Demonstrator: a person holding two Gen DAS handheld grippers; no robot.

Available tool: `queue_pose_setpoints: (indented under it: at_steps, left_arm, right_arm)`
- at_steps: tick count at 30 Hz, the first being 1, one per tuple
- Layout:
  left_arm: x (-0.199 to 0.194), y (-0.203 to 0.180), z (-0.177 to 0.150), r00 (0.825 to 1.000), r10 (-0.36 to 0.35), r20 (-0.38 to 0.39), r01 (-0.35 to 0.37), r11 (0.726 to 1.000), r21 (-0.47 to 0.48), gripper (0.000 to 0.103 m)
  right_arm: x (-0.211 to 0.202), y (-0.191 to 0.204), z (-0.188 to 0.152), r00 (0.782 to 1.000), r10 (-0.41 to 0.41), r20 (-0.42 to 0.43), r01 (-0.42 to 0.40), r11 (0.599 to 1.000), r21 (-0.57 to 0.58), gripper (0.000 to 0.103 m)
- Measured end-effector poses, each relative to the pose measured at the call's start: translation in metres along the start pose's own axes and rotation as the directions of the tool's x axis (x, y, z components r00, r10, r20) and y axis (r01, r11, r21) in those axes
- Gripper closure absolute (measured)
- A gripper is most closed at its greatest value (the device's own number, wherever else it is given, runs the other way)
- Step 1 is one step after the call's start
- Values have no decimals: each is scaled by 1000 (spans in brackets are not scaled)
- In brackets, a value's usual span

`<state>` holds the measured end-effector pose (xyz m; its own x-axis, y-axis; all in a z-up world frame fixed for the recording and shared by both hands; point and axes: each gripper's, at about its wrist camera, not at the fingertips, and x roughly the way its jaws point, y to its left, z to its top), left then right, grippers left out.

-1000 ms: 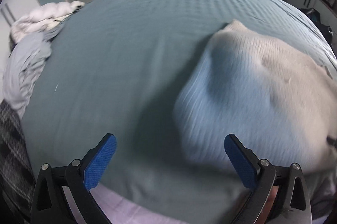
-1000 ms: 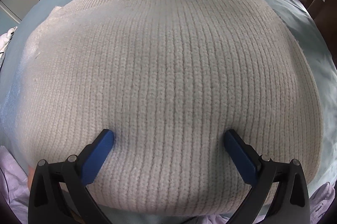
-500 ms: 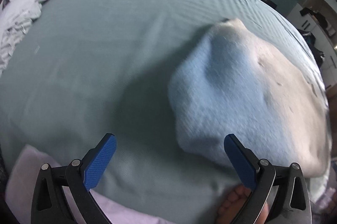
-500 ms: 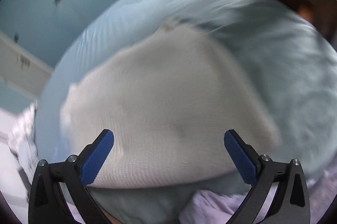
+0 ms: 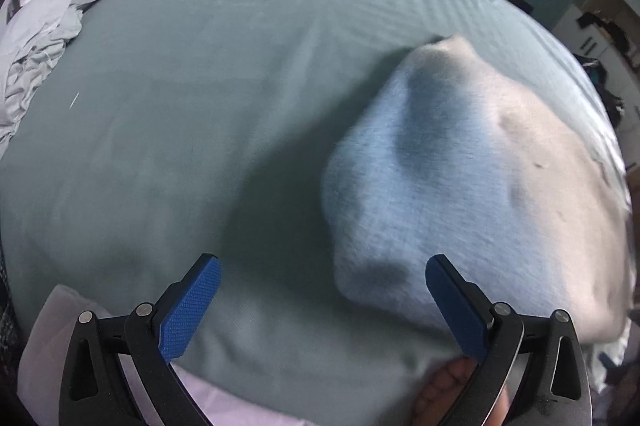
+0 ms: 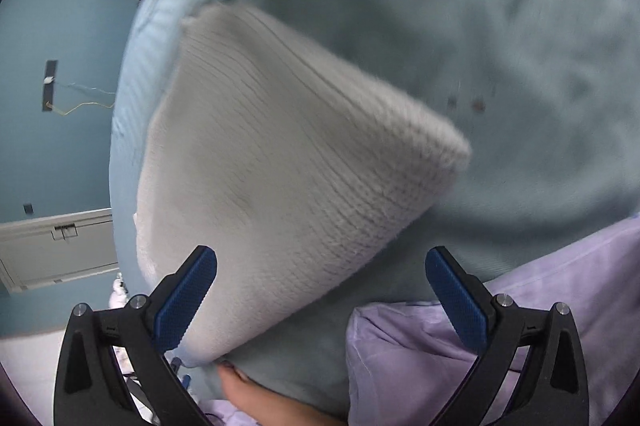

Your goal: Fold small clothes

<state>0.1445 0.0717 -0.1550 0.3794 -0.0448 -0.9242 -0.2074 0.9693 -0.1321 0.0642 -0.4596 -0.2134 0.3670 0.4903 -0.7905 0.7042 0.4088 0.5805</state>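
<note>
A folded cream sweater [image 5: 472, 185] lies on the bed [image 5: 200, 113] near its front edge. The left gripper [image 5: 323, 300] hangs spread and empty just left of it; the right gripper [image 6: 321, 296], also spread, hovers over its near corner.

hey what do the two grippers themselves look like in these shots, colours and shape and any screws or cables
The left gripper and right gripper look alike: black, angular frames with triangular cut-outs and round silver screw heads at the joints. Each carries two flat fingers faced with blue, finely cross-hatched pads, rounded at the tips. No cables or printed markings are visible on either, and no sleeve shows.
</note>
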Motion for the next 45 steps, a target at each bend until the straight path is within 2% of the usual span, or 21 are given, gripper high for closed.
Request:
queue_pose_setpoints:
  at_steps: [2, 7, 9, 12, 14, 16, 19, 22, 26, 29, 32, 34, 36, 38, 39, 41, 44, 45]
  left_arm:
    - [-8, -1, -7, 1000, -14, 3, 14, 1000, 24, 0]
    - [-8, -9, -11, 999, -41, -11, 41, 999, 27, 0]
    - [-9, -12, -15, 999, -29, -16, 29, 998, 52, 0]
    - [-6, -22, -18, 1000, -20, -24, 22, 995, 94, 0]
    - [-5, -24, -21, 999, -16, -29, 19, 994, 107, 0]
    - [-3, -26, -22, 999, -10, -34, 14, 993, 114, 0]
    - [-2, -25, -21, 999, -11, -38, 15, 994, 108, 0]
    - [-4, -23, -18, 999, -42, -20, 44, 996, 81, 1]
    - [-5, -17, -12, 990, -139, -4, 139, 990, 1, 1]
    - [5, -20, -12, 978, -201, -50, 199, 979, -43, 1]
    - [19, -23, -13, 974, -204, -95, 196, 977, -89, 1]
    - [26, -18, -18, 959, -247, -137, 222, 960, -173, 1]
    - [35, -8, -22, 939, -306, -157, 251, 922, -294, 1]
    - [43, -1, -26, 929, -333, -164, 250, 887, -387, 1]
    - [50, 4, -28, 914, -371, -163, 262, 848, -461, 1]
    - [60, 6, -29, 891, -428, -152, 284, 786, -549, 1]
    - [66, 1, -23, 886, -444, -136, 296, 765, -572, 2]
    - [67, -2, -20, 882, -456, -122, 312, 757, -573, 7]
  right_arm:
    - [6, -3, 4, 1000, 4, 1, -4, 1000, 20, 4]
    - [17, -7, 7, 999, 10, -33, -8, 998, 57, 25]
    - [20, -13, 6, 999, 27, -36, -24, 995, 102, 27]
    - [16, -13, 5, 999, 52, 2, -52, 990, 129, 27]
    - [13, -7, 4, 999, 34, 23, -36, 994, 103, 35]
    - [10, 1, 3, 999, 16, 47, -19, 998, 55, 54]
    - [-4, 5, -1, 996, 18, 90, -20, 1000, 20, 73]
    - [-17, 5, -7, 987, 49, 150, -49, 999, -4, 77]
    - [-38, 19, -20, 971, 45, 236, -22, 995, -99, 78]
    - [-45, 27, -28, 962, 12, 274, 32, 987, -156, 79]
    - [-49, 26, -29, 957, -10, 289, 62, 983, -171, 79]
    - [-49, 26, -30, 957, -13, 289, 65, 983, -169, 79]
    - [-43, 32, -26, 958, -19, 286, 68, 984, -163, 79]
    - [-33, 38, -21, 959, -28, 283, 75, 985, -158, 78]
    - [-30, 42, -22, 959, -34, 281, 80, 985, -155, 78]
    - [-30, 42, -22, 959, -38, 280, 83, 985, -151, 78]
    - [-25, 56, -23, 958, -45, 283, 93, 983, -158, 78]
    - [-23, 59, -23, 957, -48, 286, 97, 982, -161, 78]
